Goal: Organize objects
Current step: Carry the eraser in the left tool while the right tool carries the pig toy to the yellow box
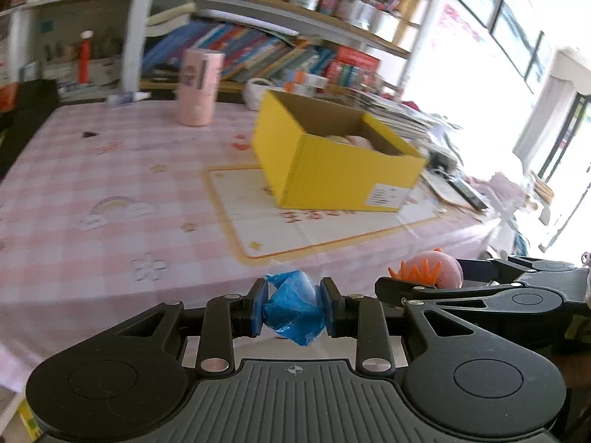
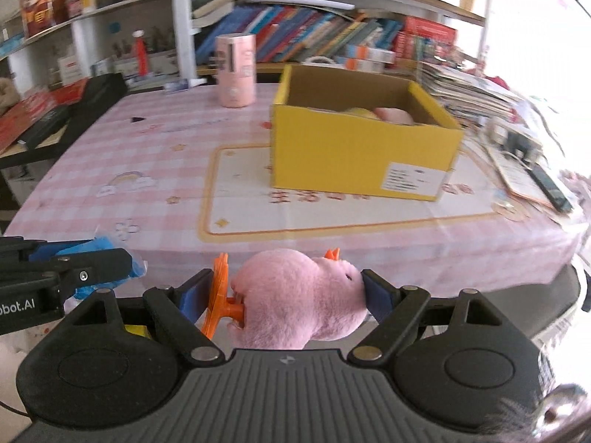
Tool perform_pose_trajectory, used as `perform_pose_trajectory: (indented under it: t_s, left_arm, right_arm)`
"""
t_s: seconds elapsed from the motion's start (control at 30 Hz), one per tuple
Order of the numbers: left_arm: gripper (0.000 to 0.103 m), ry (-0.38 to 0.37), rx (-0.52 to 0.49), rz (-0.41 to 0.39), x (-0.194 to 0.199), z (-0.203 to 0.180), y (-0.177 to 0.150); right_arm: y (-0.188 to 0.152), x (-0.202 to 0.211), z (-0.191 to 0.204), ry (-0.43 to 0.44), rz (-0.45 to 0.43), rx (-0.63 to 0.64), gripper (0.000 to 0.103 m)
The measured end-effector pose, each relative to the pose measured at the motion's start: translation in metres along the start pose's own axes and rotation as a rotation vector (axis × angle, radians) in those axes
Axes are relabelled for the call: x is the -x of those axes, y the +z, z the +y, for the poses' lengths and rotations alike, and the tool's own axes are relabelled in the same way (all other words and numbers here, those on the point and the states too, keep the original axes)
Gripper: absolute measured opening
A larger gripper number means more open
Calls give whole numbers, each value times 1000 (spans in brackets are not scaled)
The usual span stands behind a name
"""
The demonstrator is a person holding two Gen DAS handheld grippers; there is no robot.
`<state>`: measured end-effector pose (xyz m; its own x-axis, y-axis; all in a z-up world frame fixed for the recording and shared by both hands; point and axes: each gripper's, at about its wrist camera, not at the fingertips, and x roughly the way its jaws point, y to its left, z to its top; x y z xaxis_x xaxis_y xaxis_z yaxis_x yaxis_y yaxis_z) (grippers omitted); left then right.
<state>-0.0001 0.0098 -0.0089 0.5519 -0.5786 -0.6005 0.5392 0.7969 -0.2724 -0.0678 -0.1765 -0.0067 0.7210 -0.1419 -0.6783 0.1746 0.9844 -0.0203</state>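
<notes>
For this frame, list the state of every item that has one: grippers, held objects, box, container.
left gripper: shut on the blue crumpled bag, near the table edge.
blue crumpled bag: squeezed between the pads, off the table.
right gripper: shut on the pink plush toy.
pink plush toy: held, lifted, orange parts showing.
yellow box: open, upright on the table, soft items already inside.
pink cylinder: upright, standing behind the box.
</notes>
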Motion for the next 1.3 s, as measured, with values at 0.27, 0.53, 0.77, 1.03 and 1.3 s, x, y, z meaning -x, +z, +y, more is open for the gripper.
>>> perform_pose_trajectory:
  t_s: [0.27,0.53,0.77,1.03,1.3]
  left_arm:
    - [29,-50,-43,15,-24,-30,10]
    - [29,-66,-63,0,-48,-55,28]
    - [29,-44,-72,-29,-68,-73,46]
    - [29,-1,-115,-127,-89,-94,86]
    - [29,89,-99,-214,-126,-100,140]
  right_arm:
    - [-4,3,-39,-56,-1,-54,83]
    - [11,-7,-75,-71,-9,-75,83]
    - [32,-22,-100,-53,-16,-69,83]
    - [75,-37,-132,-24,-114,-49,83]
    - [137,-60,-161,4,-264,12,83]
